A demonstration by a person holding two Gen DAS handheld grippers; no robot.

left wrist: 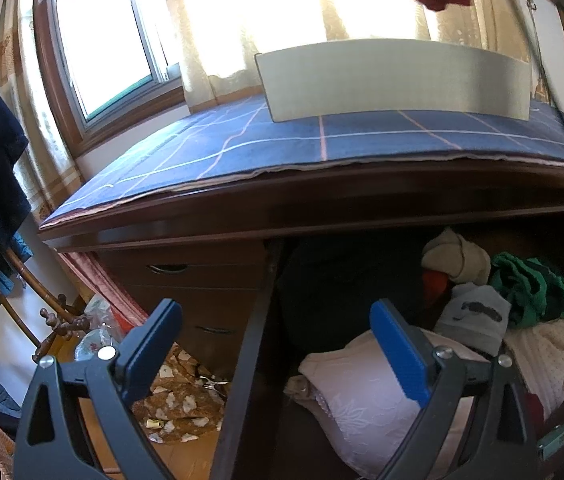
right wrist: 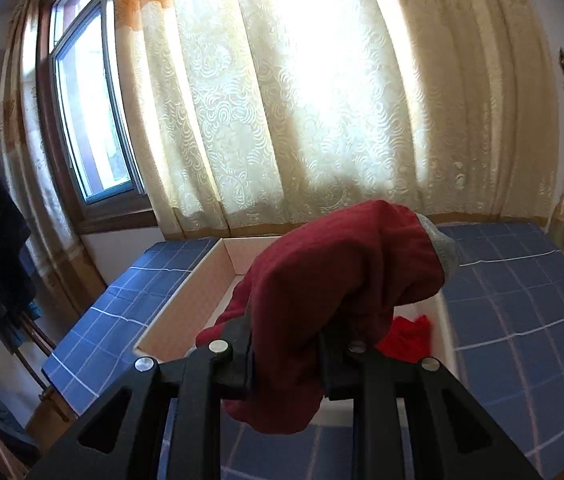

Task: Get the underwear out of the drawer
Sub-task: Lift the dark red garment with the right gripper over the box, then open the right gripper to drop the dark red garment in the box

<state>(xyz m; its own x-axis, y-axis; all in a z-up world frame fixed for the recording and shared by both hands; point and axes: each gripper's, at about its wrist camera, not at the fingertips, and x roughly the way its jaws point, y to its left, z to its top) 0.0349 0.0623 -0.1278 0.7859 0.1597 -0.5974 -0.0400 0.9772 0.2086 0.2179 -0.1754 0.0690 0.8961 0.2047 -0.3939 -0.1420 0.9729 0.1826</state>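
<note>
Right tongs (right wrist: 286, 354) clamp one dark-red underwear (right wrist: 334, 276) above white box (right wrist: 185, 300) (one red piece inside); left tongs (left wrist: 277, 340) gape empty.

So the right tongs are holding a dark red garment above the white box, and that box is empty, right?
Not quite. The right tongs do hold the dark red garment above the white box, but the box isn't empty: the right wrist view shows a bright red cloth lying inside it.
</note>
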